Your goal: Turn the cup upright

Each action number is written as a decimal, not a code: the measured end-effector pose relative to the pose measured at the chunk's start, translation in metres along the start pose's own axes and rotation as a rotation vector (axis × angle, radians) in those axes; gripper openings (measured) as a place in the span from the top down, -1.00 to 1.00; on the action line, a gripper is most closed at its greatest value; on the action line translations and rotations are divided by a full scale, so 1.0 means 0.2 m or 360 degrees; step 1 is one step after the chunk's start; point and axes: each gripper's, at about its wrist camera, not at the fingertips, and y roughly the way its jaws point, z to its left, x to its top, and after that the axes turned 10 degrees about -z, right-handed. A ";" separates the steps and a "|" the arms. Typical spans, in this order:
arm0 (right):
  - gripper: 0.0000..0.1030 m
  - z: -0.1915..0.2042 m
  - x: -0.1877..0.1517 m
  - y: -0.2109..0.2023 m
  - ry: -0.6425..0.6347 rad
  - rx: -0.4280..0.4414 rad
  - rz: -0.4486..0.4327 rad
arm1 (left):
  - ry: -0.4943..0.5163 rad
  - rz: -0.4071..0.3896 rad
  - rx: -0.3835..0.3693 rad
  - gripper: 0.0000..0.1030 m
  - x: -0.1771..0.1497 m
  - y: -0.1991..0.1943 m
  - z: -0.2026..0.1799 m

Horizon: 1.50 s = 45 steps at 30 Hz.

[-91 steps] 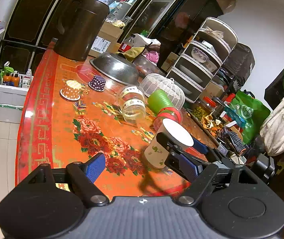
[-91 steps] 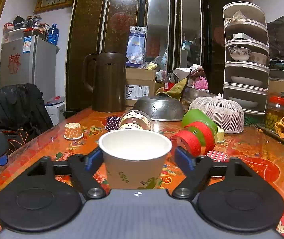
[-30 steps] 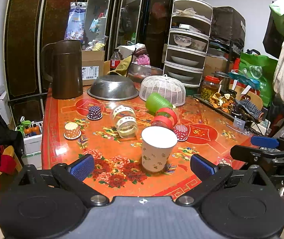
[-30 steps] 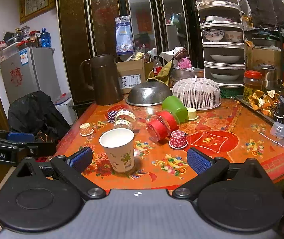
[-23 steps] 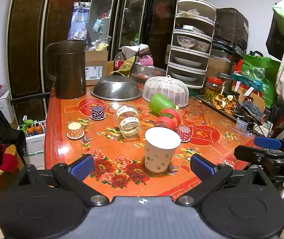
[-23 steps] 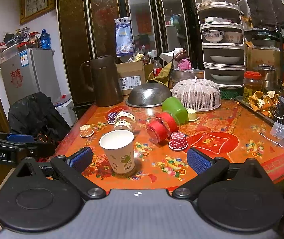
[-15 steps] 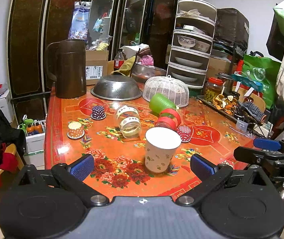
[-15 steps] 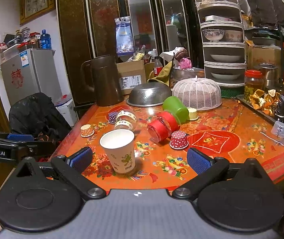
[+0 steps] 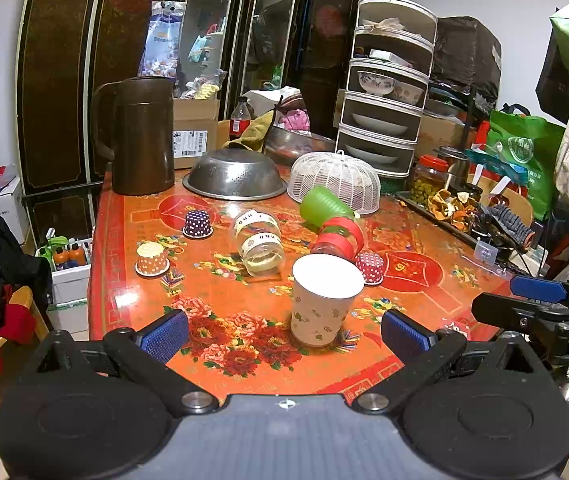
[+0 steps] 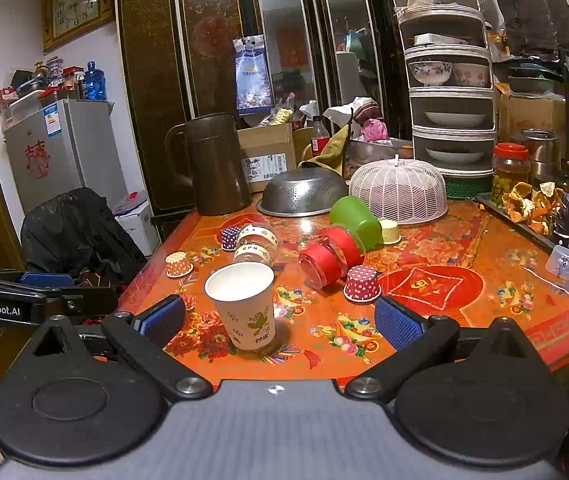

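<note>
A white paper cup [image 9: 324, 300] with small leaf prints stands upright, mouth up, near the front edge of the red flowered table [image 9: 132, 264]. It also shows in the right wrist view [image 10: 244, 308]. My left gripper [image 9: 284, 334] is open and empty, held back off the table's front edge, with the cup beyond its fingers. My right gripper [image 10: 278, 322] is open and empty too, pulled back from the cup. The right gripper's side shows at the far right of the left wrist view [image 9: 540, 300].
Behind the cup lie a clear jar [image 9: 258, 242], a red jar [image 9: 338, 236] and a green cup [image 9: 322, 206] on their sides. Small cupcake liners [image 9: 152, 258], a steel colander [image 9: 236, 176], a white mesh cover [image 9: 338, 180] and a brown jug [image 9: 142, 136] stand further back.
Three seconds ago my right gripper was around the cup; both grippers have since drawn back from the table. Over the last second almost nothing moves.
</note>
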 end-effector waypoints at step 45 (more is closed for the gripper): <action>-0.98 0.02 -0.01 -0.01 0.0010 0.0125 -0.0007 | 0.0015 0.0016 -0.0009 -1.00 -0.01 0.01 -0.01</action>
